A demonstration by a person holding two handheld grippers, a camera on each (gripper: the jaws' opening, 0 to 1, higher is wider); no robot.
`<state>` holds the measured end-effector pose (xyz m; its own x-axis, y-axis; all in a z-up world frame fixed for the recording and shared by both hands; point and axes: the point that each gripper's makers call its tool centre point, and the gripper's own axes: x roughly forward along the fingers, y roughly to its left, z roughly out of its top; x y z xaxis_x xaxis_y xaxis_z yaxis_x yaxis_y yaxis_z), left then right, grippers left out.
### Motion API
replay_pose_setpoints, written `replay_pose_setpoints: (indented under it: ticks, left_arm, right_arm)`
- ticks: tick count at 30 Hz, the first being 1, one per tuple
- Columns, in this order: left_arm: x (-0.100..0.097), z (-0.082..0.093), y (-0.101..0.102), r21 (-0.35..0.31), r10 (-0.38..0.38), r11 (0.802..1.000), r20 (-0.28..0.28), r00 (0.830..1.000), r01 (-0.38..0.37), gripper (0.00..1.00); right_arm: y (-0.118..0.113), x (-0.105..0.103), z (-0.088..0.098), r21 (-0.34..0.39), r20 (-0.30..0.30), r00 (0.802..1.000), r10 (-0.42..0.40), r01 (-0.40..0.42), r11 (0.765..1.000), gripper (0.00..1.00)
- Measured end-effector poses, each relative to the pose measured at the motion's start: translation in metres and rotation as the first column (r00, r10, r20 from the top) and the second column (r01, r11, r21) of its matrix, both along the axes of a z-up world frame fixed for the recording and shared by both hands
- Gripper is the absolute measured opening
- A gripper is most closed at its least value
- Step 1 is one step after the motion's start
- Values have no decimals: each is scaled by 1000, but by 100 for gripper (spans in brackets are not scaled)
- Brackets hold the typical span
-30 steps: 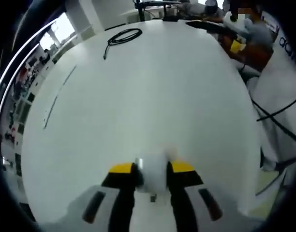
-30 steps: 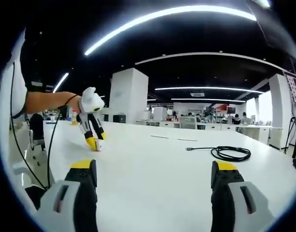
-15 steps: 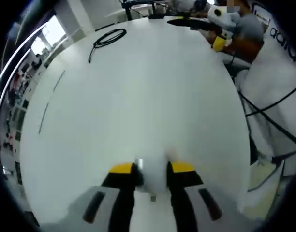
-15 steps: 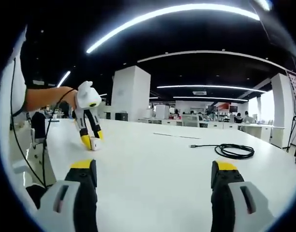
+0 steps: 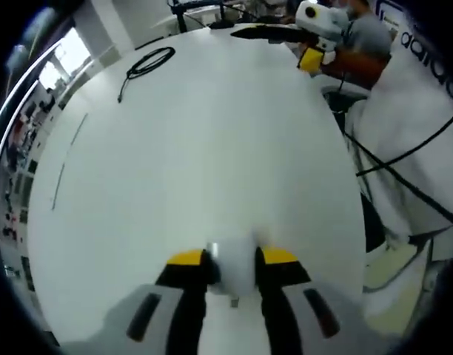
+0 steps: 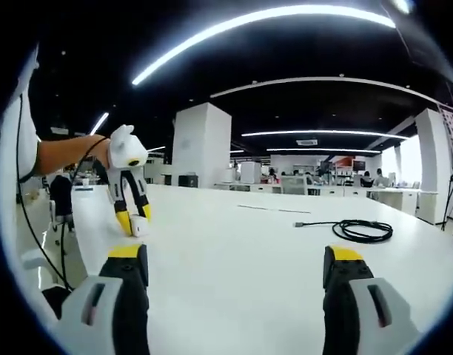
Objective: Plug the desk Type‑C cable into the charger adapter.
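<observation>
left gripper (image 5: 232, 266): fingers pinching white charger adapter (image 5: 234, 270), low over white counter (image 5: 212, 148) | right gripper (image 6: 234, 274): fingers spread, holding nothing | black Type-C cable (image 6: 356, 231): coiled on counter's far side, well apart from adapter

cable (image 6: 360, 230) on table (image 6: 234, 251) | adapter (image 5: 232, 271) between left fingers (image 5: 187, 259)

A long white table (image 6: 234, 244) stands in an open office under a dark ceiling with curved light strips (image 6: 263, 22).
</observation>
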<state>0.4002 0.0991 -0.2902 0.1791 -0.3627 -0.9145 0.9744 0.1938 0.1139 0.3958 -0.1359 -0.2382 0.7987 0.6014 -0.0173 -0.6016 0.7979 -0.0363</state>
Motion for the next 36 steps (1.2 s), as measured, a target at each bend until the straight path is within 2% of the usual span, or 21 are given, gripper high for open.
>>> replay_pose_setpoints:
  ticks: [10, 18, 20, 26, 31, 33, 35, 36]
  left_arm:
    - [-11, 0, 0, -14, -10, 1000, -20, 1000, 10, 25]
    - [-16, 3, 0, -23, -15, 1000, -10, 1000, 14, 23]
    - [-16, 11, 0, -44, -8, 999, -10, 1000, 7, 23]
    - [-20, 38, -8, -154, 25, 988, -2, 1000, -25, 28]
    - [-16, 43, -7, -220, 64, 974, 10, 998, -60, 33]
    - [-15, 44, -7, -247, 86, 966, 18, 996, -79, 39]
    - [-13, 43, -3, -297, 129, 948, 31, 991, -114, 39]
    - [-13, 43, -2, -300, 136, 946, 32, 990, -120, 39]
  right_arm:
    - [5, -2, 1, 26, -9, 1000, 13, -13, 1000, 100]
    - [11, -3, 0, 39, -18, 999, 28, -28, 999, 100]
    - [11, -3, 5, 95, -29, 999, 35, -32, 995, 100]
    - [6, 0, 2, 117, -42, 999, 24, -19, 993, 99]
    - [7, -1, 2, 125, -46, 999, 21, -15, 992, 99]
    - [7, -1, 2, 126, -47, 999, 21, -15, 992, 99]
    - [6, 0, 1, 131, -50, 999, 20, -14, 991, 99]
    - [6, 0, 1, 132, -51, 998, 20, -13, 991, 99]
